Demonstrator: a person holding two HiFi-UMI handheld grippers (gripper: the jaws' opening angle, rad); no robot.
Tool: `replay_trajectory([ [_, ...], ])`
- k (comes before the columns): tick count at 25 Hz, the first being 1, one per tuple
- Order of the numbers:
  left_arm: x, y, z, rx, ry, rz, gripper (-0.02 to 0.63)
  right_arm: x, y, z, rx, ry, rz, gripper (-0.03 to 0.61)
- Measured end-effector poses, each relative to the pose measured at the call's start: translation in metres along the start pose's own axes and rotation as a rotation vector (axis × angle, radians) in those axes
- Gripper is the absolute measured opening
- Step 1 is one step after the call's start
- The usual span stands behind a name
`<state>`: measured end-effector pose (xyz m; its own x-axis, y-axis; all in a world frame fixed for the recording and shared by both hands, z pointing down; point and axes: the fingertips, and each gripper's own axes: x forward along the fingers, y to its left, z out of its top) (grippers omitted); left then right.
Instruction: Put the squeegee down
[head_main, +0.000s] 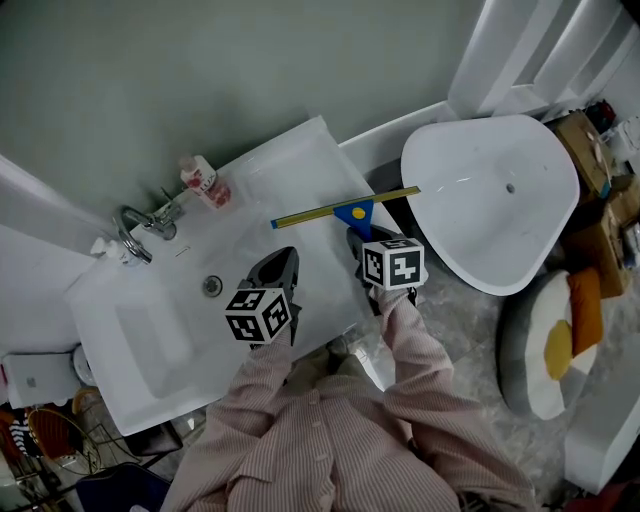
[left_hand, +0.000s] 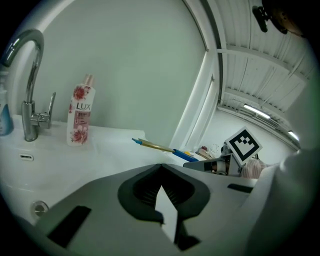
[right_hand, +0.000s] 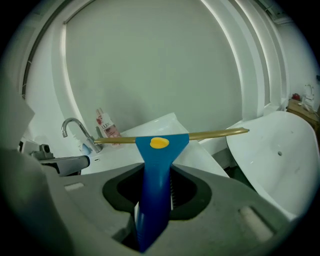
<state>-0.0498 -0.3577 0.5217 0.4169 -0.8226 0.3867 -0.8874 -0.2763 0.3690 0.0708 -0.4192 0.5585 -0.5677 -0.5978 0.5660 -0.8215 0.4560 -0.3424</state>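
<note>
Right claw (right_hand: 159, 176) clamps squeegee (right_hand: 159, 145) handle over washbasin (head_main: 150, 335); left claw (left_hand: 161, 169) closed, empty

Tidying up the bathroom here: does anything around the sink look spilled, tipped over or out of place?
Nothing stands out. The bottle stands upright beside the tap, and the squeegee is held by its handle in the right gripper, blade level over the sink edge.

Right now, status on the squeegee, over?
Right tongs shut on squeegee handle, blade over sink counter. Left tongs shut, empty. Soap bottle off by the tap, clear of blade.
</note>
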Motion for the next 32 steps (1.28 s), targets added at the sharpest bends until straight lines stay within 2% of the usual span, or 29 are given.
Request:
replay_trajectory([
  [11,0.021,0.015,-0.028,-0.047,0.083,-0.015,0.002,0.034,-0.008,-0.019,-0.020,0.125,-0.047,0.120],
  [16,0.024,0.017,-0.038,-0.057,0.112,-0.026,0.002,0.041,-0.014,-0.032,-0.028,0.186,-0.100,0.120],
  [32,0.024,0.013,-0.047,-0.062,0.127,-0.040,0.002,0.047,-0.018,-0.047,-0.140,0.246,-0.164,0.120],
])
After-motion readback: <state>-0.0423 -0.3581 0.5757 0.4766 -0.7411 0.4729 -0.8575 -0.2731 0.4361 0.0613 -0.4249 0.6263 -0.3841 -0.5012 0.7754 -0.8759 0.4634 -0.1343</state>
